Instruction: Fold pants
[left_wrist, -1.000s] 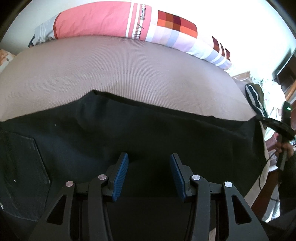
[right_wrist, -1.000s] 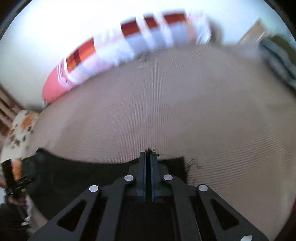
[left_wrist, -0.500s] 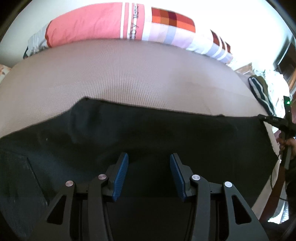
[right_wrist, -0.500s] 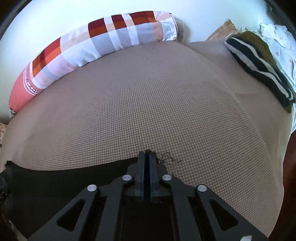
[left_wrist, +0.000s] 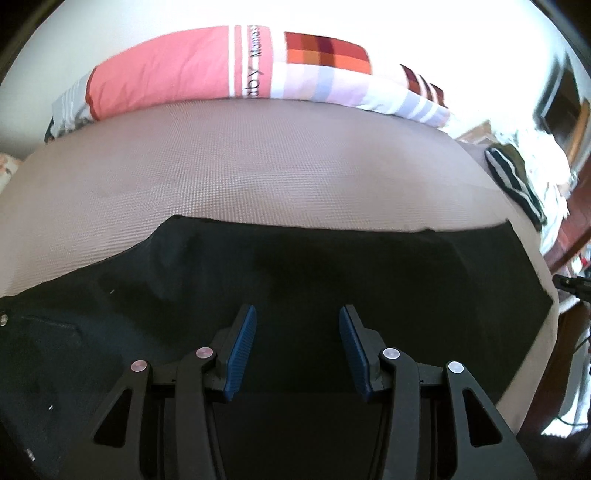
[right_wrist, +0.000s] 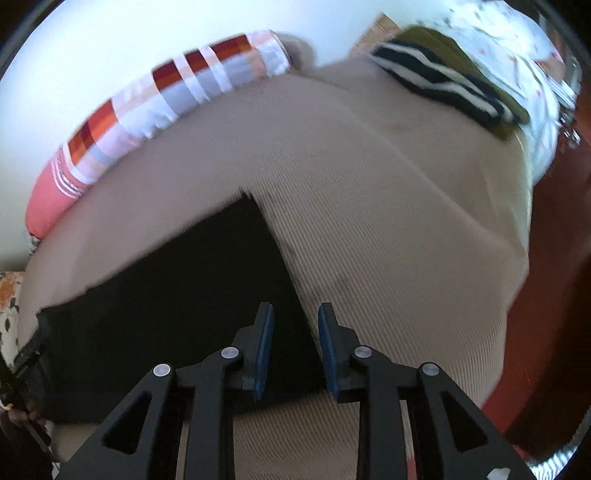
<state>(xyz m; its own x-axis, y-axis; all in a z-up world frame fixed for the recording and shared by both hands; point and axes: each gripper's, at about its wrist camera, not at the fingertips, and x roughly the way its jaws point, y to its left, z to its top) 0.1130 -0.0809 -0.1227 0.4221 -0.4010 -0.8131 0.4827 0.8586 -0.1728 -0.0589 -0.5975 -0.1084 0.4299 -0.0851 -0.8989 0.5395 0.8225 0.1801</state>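
Black pants (left_wrist: 332, 280) lie spread flat across a beige bed (left_wrist: 258, 158). In the left wrist view my left gripper (left_wrist: 297, 314) is open and empty, hovering over the middle of the pants. In the right wrist view the pants (right_wrist: 166, 295) lie at the left, with their leg end and corner near the frame's middle. My right gripper (right_wrist: 295, 314) is open and empty above that right edge of the pants. The right gripper's tip also shows at the far right of the left wrist view (left_wrist: 570, 285).
A long pink, red and white checked bolster (left_wrist: 240, 70) lies along the bed's far side by the wall. A striped dark and olive garment (right_wrist: 454, 81) lies at the bed's right end, with white cloth (right_wrist: 524, 48) behind it. The reddish floor (right_wrist: 554, 258) is to the right.
My right gripper has opened, let go of the pants' leg end and drawn back. The pants now lie flat on the bed. My left gripper stayed open over them.
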